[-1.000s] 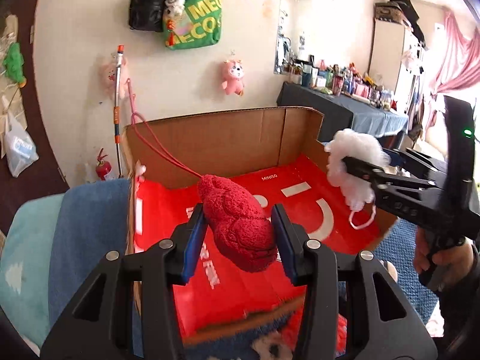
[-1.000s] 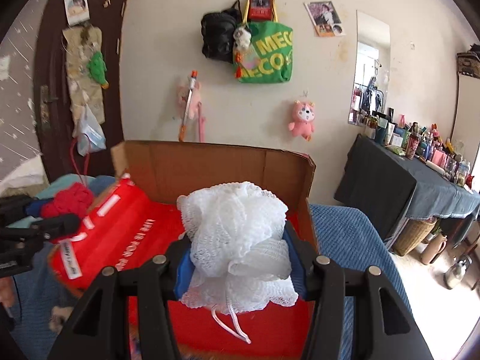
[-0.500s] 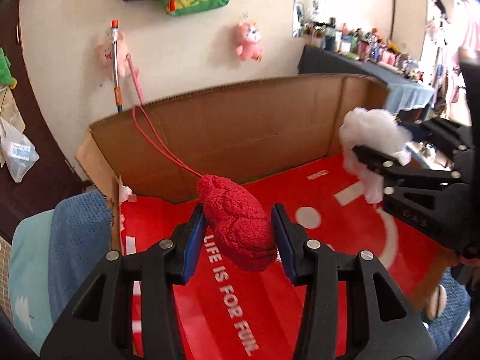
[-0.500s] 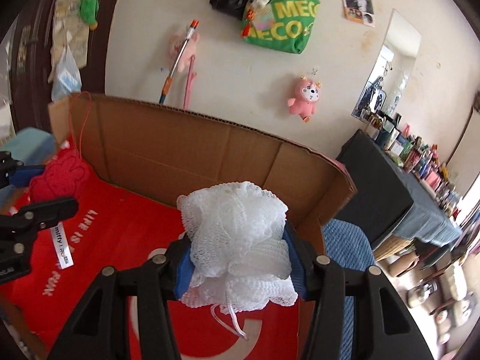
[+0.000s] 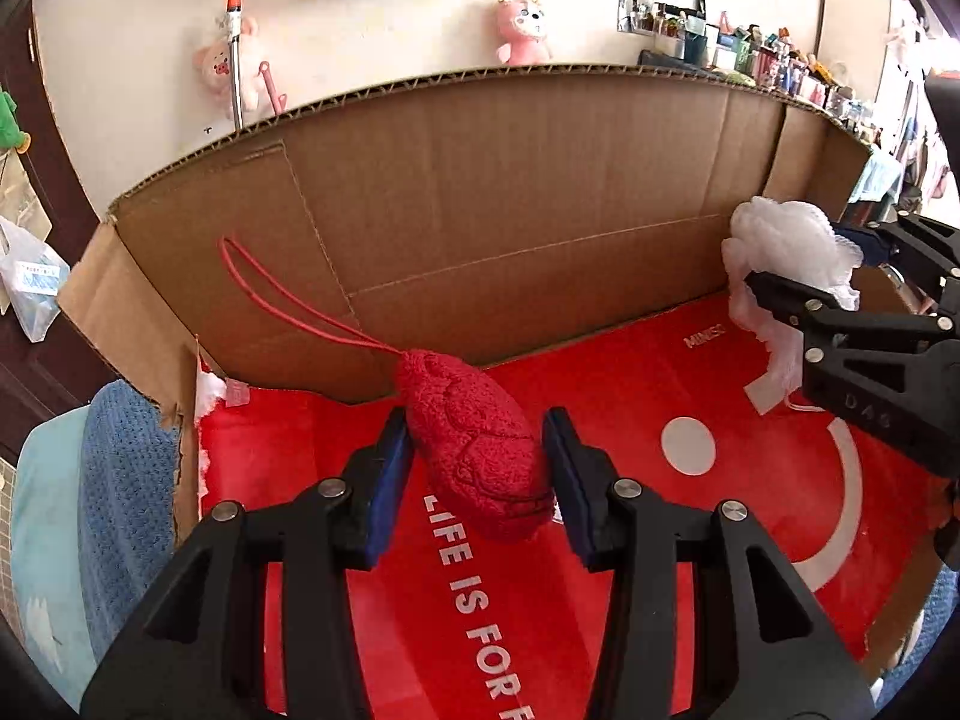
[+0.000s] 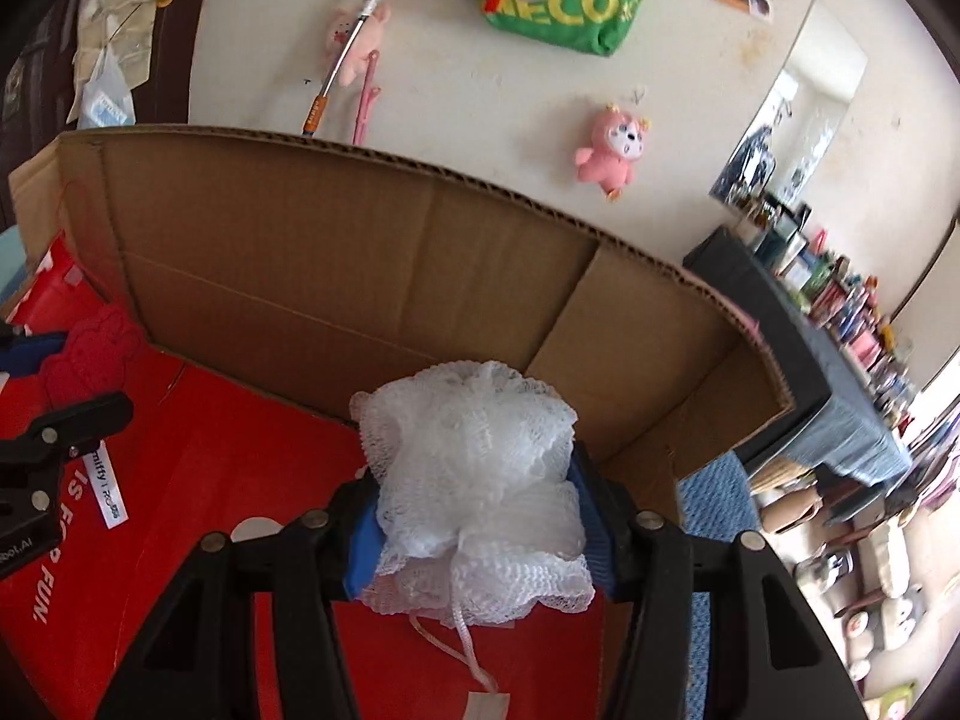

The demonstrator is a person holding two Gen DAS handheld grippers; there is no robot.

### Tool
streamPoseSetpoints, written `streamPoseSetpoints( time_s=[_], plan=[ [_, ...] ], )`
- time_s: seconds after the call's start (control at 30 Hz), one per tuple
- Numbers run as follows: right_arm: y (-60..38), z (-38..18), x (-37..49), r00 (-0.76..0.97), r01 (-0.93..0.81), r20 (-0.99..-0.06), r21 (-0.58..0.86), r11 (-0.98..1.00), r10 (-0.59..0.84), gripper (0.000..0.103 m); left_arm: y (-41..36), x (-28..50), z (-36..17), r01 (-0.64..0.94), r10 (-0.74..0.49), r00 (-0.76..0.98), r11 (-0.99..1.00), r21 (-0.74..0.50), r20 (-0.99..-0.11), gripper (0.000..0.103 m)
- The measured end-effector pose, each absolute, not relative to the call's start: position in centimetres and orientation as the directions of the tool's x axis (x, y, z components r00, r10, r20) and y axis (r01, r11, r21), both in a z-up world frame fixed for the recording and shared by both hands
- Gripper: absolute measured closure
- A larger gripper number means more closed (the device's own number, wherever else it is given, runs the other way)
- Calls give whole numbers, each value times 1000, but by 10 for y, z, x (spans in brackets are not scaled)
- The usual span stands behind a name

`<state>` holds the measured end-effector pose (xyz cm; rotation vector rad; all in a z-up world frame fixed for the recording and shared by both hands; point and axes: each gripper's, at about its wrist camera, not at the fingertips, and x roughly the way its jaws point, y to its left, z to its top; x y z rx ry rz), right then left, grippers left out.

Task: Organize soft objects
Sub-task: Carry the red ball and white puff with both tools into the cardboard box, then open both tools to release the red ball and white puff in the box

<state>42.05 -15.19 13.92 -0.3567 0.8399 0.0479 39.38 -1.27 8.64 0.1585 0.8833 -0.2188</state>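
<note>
Left gripper [image 5: 477, 468] pinches a red, egg-shaped terry-cloth sponge [image 5: 477, 450] between its blue pads, the sponge's thin red cord loop [image 5: 282, 291] trailing up to the left against the brown back wall of the open corrugated cardboard box [image 5: 510, 192]. Over at the right end of the same box, the right gripper [image 6: 477, 510] carries a white, ruffled mesh bath pouf [image 6: 474, 480], its white drawstring [image 6: 468, 642] dangling below; these jaws are opening, yet the pouf sits between the pads and has not dropped. Both soft things hang above the flat red paper shopping bag with white lettering [image 5: 660, 480] that lines the box floor, the sponge towards the left half, the pouf near the right-hand corner. The step in hand looks like the placing step: both items are over the box and angled down into it, so the sorting seems close to done for this pair. Next, the right jaws need to spread enough to let the springy mesh fall free without its netting or string snagging on a pad, and the left jaws must part so the sponge lands on the bag, cord and all, clear of the pouf.
</note>
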Motion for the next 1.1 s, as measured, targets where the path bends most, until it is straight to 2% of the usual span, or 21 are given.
streamPoseSetpoints(
  time_s=[0.43,0.83,0.93,1.1],
  plan=[
    [-164,119,430,605,-192,-794,-207,959,-51,43,-13,410,68,241,-114,565,970,31,-817,60],
    [-165,115,435,599,-188,-800,-186,964,-38,37,-7,420,62,216,-110,544,976,13,-832,59],
    [-164,115,436,597,-187,-801,-185,965,-38,36,-6,422,60,209,-103,548,978,16,-830,46],
    [-163,115,434,596,-194,-802,-186,963,-35,35,-6,424,63,195,-104,559,981,9,-822,42]
  ],
)
